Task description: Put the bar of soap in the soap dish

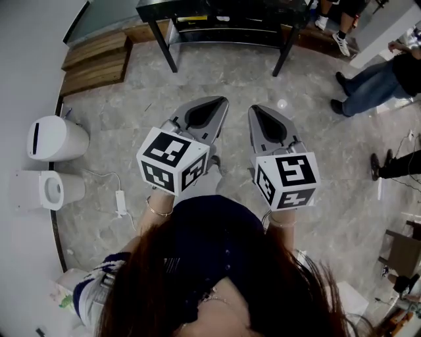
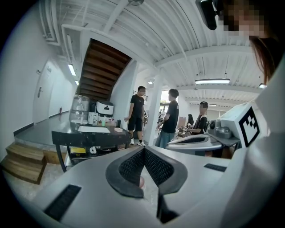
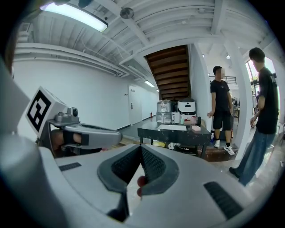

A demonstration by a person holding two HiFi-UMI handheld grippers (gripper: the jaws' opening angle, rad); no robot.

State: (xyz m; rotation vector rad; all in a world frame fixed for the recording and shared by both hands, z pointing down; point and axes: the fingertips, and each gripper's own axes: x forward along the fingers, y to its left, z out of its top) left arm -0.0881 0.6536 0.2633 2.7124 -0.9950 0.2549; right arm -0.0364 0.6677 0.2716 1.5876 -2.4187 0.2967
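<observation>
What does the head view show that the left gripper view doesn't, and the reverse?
Only the head view: a white bin by the wall and a white cable on the floor. Only the left gripper view: the underside of a staircase, ceiling lights and a water jug. Both: the black table, wooden steps and the shut right gripper.

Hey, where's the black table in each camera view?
Head view: black table, top centre, cut by the edge.
Left gripper view: left of centre, midway down.
Right gripper view: just right of centre.
Shared landmark: wooden staircase above it in both gripper views.
</observation>
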